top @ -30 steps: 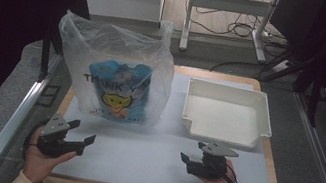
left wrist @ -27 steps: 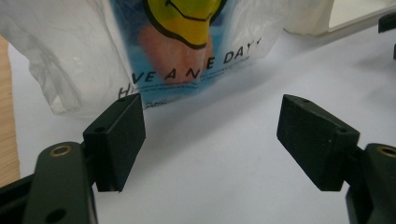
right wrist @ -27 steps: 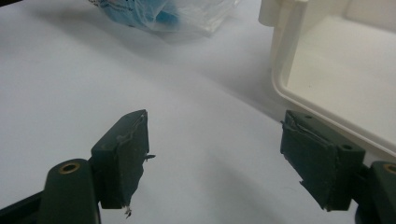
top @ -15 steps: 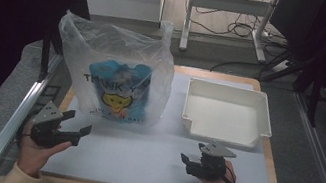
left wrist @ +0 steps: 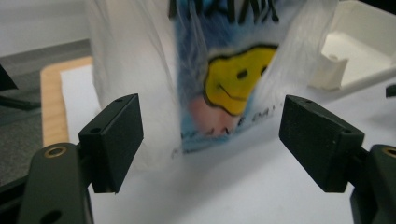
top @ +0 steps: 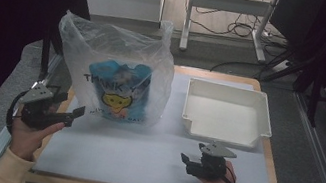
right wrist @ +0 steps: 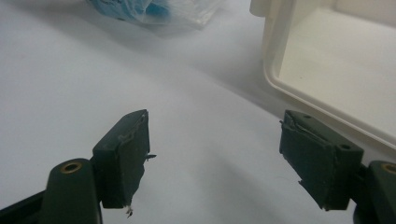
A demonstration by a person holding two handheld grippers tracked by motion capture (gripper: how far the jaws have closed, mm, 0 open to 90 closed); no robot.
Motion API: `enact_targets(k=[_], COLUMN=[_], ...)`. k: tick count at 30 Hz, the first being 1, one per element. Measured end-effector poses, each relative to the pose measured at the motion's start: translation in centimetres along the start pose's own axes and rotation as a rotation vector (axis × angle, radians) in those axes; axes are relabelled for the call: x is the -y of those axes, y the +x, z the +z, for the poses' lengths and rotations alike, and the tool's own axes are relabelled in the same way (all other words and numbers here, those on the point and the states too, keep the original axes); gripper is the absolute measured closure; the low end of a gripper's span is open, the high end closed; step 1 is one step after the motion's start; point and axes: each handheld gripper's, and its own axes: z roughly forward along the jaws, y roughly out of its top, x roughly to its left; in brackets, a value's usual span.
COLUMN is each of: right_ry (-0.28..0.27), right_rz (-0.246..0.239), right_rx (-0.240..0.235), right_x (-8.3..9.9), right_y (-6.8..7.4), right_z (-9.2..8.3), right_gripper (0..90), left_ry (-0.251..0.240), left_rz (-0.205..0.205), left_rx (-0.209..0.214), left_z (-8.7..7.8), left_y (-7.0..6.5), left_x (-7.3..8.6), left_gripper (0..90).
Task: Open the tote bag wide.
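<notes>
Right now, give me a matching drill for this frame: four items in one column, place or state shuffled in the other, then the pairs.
Items
1. plastic bag
2. white tray
3. left tool
4. right tool

Place or state
A. open, low over the white mat in front of the tray
B. empty, on the right part of the table
C. stands upright, blue thing inside, yellow smiley print
D. open, jaws pointed at the bag's lower edge

Pairs: 1-C, 2-B, 3-D, 4-A
</notes>
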Motion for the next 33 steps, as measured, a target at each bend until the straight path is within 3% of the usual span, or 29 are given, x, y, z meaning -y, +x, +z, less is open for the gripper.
enact_targets(k=[21, 33], right_ry=[0.004, 0.011], right_rz=[-0.009, -0.016], right_rx=[0.010, 0.021], right_x=[0.0, 0.1], right_y=[0.1, 0.1], right_z=[0.0, 0.0], right_gripper=[24.2, 24.1], left_ry=[-0.058, -0.088], left_rz=[0.006, 0.026], left_rx=[-0.048, -0.071], left_z=[0.4, 1.7], left_y=[2.7, 3.8], left_x=[-4.0, -6.8], left_gripper=[24.7, 29.4])
